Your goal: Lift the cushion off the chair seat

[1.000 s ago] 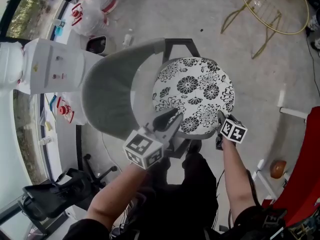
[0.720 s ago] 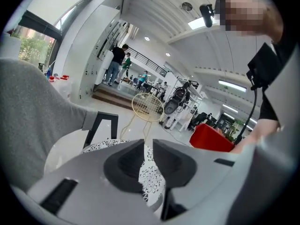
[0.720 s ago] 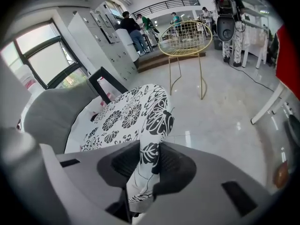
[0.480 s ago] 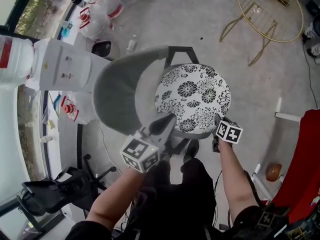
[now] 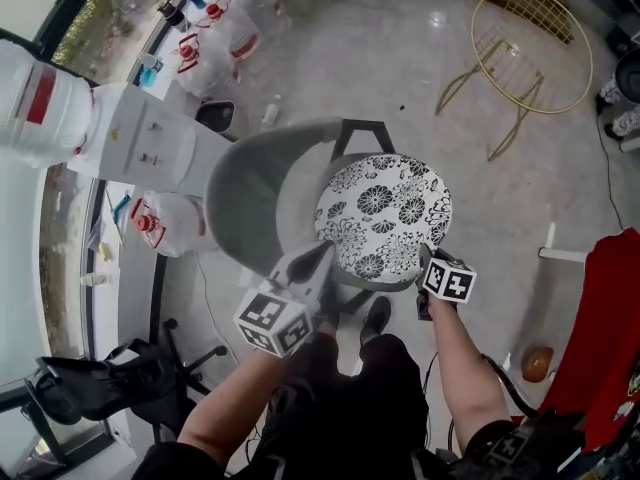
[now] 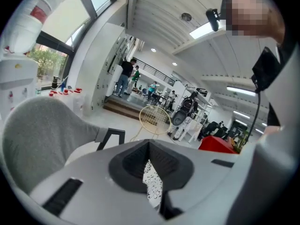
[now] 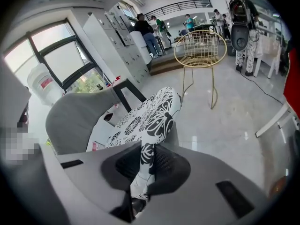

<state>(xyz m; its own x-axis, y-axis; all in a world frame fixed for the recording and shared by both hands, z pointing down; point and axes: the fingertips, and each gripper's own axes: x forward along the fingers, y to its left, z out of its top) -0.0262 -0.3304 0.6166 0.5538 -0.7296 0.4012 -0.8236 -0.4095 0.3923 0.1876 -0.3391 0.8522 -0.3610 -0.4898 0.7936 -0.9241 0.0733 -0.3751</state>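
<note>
Two grippers are being held at the near rim of the round, black-and-white flowered cushion [image 5: 385, 208], one toward each end of that rim. The cushion is being shown over the seat of the grey chair [image 5: 250, 193], in front of the curved backrest. Whether it is being held clear of the seat cannot be told from above.

In the left gripper view, a narrow fold of the patterned fabric is being pinched between the dark pads of the left gripper [image 5: 322, 256], which are being pressed against it from both sides. The right gripper [image 5: 426, 256] is being pointed steeply down at the cushion's near right edge. Its jaws have just been closing, and in the right gripper view the thick edge of the cushion is being squeezed between them, while the rest of the cushion is being shown stretching away toward the backrest.

Beyond the grey chair, a gold wire chair [image 5: 530, 38] is being shown standing on the pale, glossy floor [image 5: 400, 48], well apart from the cushion. A white water dispenser [image 5: 150, 138] is being shown near the backrest, at the left of the head view.
</note>
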